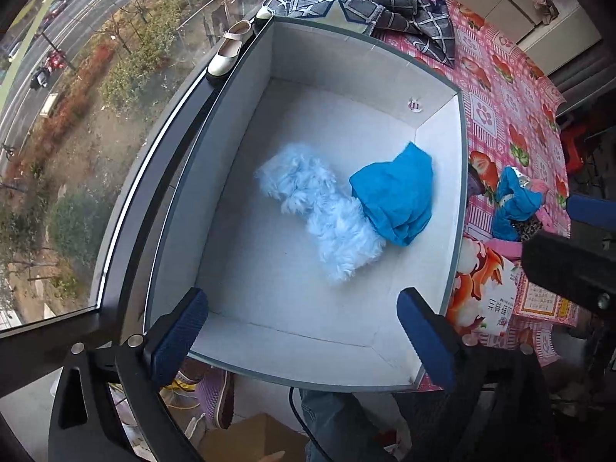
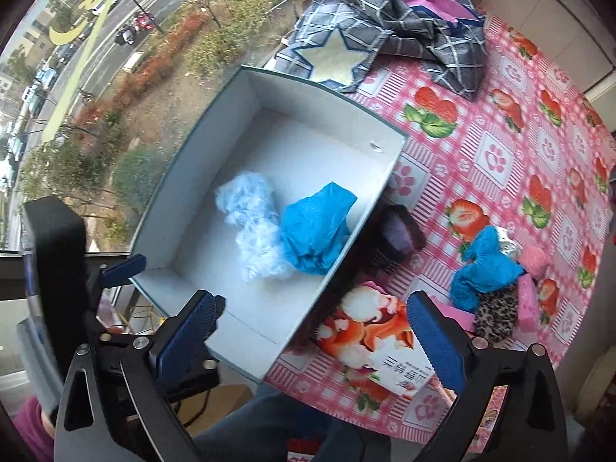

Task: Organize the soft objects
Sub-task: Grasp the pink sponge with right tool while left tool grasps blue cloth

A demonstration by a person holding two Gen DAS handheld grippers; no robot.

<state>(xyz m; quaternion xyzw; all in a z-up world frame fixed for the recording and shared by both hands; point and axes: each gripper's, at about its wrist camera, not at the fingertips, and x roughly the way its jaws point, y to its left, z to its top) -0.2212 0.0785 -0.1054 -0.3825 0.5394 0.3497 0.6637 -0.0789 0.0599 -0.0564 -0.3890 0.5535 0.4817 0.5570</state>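
Note:
A white open box (image 1: 246, 131) (image 2: 200, 142) stands on the table by the window. Inside lie a fluffy light-blue piece (image 1: 323, 211) (image 2: 254, 227) and a bright blue cloth (image 1: 396, 192) (image 2: 315, 227), touching each other. My left gripper (image 1: 302, 335) is open and empty above the box's near edge. My right gripper (image 2: 312, 335) is open and empty over the box's near right corner. To the right of the box lie another blue cloth (image 2: 485, 265) (image 1: 512, 204), a leopard-print piece (image 2: 496, 312), pink soft pieces (image 2: 535, 261) and a dark purple piece (image 2: 396, 235).
A pink strawberry-pattern tablecloth (image 2: 500, 146) covers the table. A grey plaid cloth with a star (image 2: 377, 30) (image 1: 369, 4) lies behind the box. A printed packet (image 2: 369, 346) lies by the box's near right side. A white shoe (image 1: 229, 54) sits on the window ledge.

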